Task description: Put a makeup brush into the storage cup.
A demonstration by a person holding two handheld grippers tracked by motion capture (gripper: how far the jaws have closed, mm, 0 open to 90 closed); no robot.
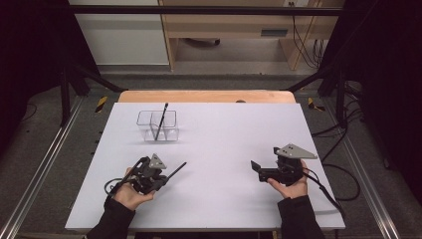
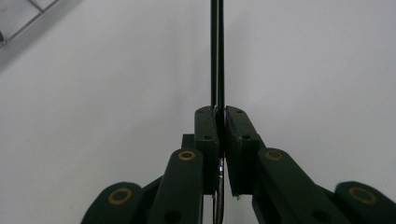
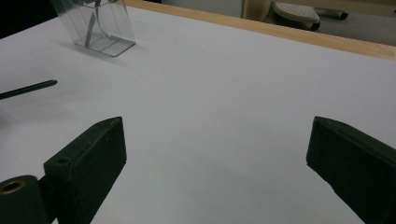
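Gripping a thin black pen (image 1: 175, 170), your left claw (image 1: 160, 182) sits at about 7 o'clock on the white table (image 1: 219, 144), jaws closed tight on the shaft. The pen juts from the jaws toward 2 o'clock, its tip above the table. At 11 o'clock stands a clear divided holder (image 1: 158, 125) with another dark pen (image 1: 160, 121) leaning in it. Your right claw (image 1: 257, 169) waits at 4 o'clock, jaws spread wide and holding nothing, well apart from the pen.
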